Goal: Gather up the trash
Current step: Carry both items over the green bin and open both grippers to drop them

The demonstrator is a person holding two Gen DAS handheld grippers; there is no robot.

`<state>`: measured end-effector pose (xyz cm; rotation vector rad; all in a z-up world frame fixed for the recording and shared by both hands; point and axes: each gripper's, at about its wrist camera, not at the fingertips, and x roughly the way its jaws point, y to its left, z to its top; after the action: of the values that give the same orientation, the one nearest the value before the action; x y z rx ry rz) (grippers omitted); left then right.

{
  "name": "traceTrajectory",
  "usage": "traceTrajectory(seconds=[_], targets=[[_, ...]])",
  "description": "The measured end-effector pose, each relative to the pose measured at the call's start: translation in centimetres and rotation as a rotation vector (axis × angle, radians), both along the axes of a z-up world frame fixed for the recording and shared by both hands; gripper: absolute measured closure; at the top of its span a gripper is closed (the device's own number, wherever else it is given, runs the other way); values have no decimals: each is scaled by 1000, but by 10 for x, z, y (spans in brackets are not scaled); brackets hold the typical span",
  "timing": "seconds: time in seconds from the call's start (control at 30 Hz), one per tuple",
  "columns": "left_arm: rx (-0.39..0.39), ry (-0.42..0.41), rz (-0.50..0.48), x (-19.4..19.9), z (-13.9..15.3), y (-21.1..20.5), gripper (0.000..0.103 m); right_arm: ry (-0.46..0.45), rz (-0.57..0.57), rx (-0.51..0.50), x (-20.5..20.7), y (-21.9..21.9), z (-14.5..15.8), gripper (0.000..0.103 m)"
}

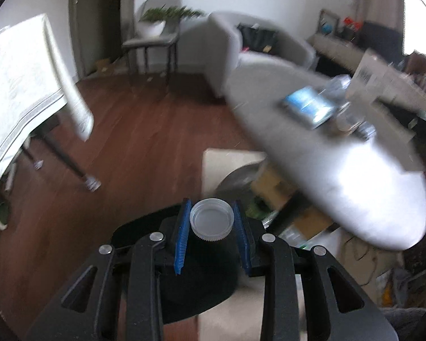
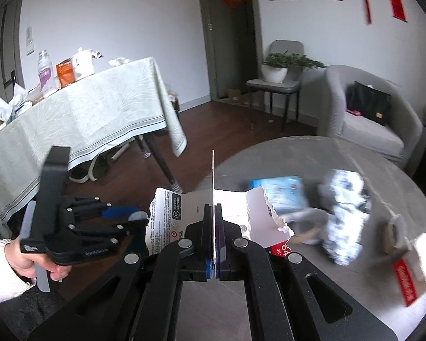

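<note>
My left gripper [image 1: 211, 206] is shut on a translucent white bottle cap [image 1: 211, 221], pinched between the blue pads above the floor, left of the round grey table [image 1: 340, 187]. The right wrist view also shows this left gripper [image 2: 127, 213], held in a hand with a white sleeve, with the cap [image 2: 139, 216] at its tip. My right gripper [image 2: 213, 207] is shut on a torn white card package [image 2: 235, 210], held edge-on over the near rim of the table [image 2: 298, 153]. A blue packet [image 2: 284, 193] and a crumpled white-and-blue wrapper [image 2: 343, 216] lie on the table.
A dark round shape [image 1: 201, 284] sits under the left gripper on a pale rug [image 1: 227, 159]. A red-and-white card [image 2: 411, 270] lies at the table's right edge. A cloth-covered dining table [image 2: 85, 113], a grey armchair [image 2: 369, 113] and a chair with a plant [image 2: 278, 82] stand around the wooden floor.
</note>
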<state>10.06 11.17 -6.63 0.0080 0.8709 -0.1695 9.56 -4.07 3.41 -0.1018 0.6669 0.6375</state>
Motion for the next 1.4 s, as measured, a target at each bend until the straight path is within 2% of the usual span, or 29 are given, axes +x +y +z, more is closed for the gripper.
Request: traceTrajectory(seconds=[0.27,0.4,0.67,0.7,0.73,0.8,1.0,1.4], targets=[[22,134,64,-1,-35,47,71,27,51,-6,7,52,-9,101],[-8,201,75,0,-52,69,71,56,72,-26,9,85,-20,101],[-24,244,68,-1,-71,85,70,135,107,-70,16,139,-48,101],[-19,237,67,-1,-70,86,66,142,108,-78,18,142,-52,101],[-10,225,68,-1,-69,87,56,154,111,-87,18,148,-57,101],[-14,202,69,-3,-65,92,51,168,119,-101,20,156,-66,101],[-42,170,87,-7,-55,109,51,218,117,-142,25,175,-91,101],[-70,33,134,-18,-11,131,56,296,104,-217,28,197,-135,101]])
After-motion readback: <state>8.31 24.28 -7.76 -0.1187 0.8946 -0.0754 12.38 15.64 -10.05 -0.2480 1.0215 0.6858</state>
